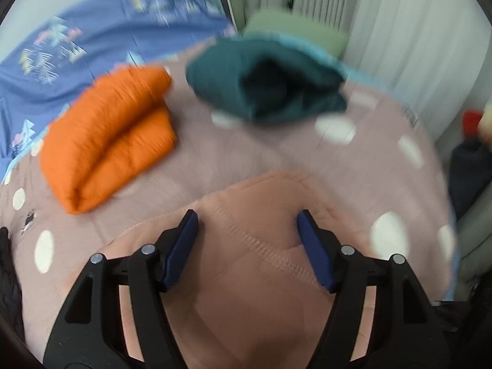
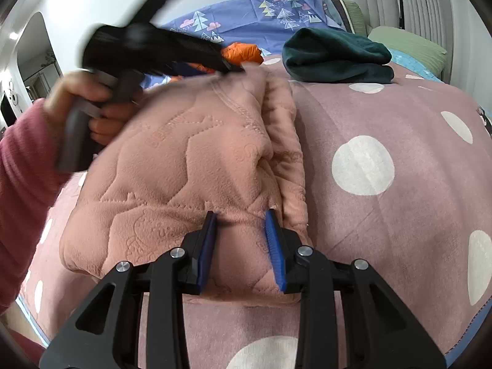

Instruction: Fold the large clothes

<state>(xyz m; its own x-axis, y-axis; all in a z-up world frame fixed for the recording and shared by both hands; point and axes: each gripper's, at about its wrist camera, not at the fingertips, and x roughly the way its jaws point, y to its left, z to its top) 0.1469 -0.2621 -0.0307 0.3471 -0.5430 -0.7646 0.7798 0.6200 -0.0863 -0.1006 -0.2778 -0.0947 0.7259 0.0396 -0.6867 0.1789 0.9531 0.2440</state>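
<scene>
The pink quilted garment (image 2: 190,166) lies bundled at centre frame on the dotted blanket (image 2: 384,123), apparently mid-fold. The right gripper (image 2: 241,215) has its jaws apart, straddling the near hem; the left gripper (image 1: 247,216) hovers spread over the far side. Next, I'd guess, pinch and fold over.

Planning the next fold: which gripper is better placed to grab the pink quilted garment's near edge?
Probably right: the right gripper already straddles the pink quilted garment at its near edge; the left gripper hovers open above it.
</scene>
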